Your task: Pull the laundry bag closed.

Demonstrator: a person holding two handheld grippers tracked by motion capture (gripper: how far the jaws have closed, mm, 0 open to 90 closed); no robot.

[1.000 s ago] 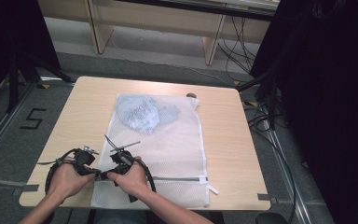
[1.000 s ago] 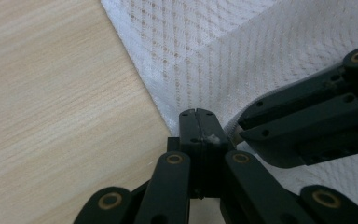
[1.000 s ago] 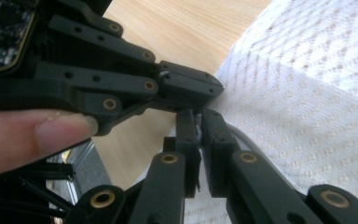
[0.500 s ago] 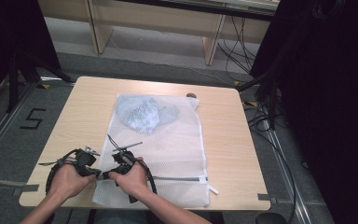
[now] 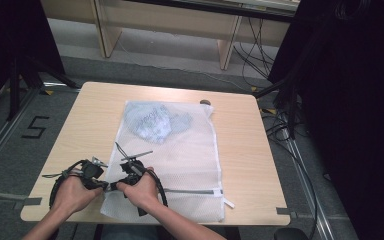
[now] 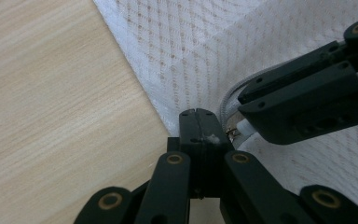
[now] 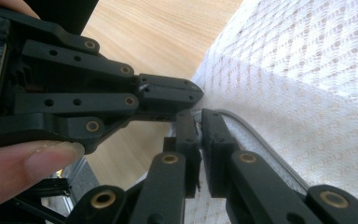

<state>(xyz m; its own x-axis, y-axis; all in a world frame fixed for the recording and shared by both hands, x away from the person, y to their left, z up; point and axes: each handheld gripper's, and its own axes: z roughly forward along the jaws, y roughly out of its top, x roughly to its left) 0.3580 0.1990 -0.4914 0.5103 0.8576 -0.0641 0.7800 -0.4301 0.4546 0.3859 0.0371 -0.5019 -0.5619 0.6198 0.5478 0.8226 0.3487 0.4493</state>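
Nothing has shifted since the earlier frames; both hands sit lower left of the high view. White mesh laundry bag (image 5: 180, 160) lies mid-table, blue garment (image 5: 152, 122) inside at its far end. Left gripper (image 6: 200, 122) pinched shut on the bag's corner edge. Right gripper (image 7: 199, 122) closed on the grey zipper end (image 7: 242, 128).

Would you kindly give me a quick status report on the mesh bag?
Both tools shut at the mesh laundry bag near-left corner, by the zipper end. Bag flat on table, bluish garment inside. Nothing in the way.
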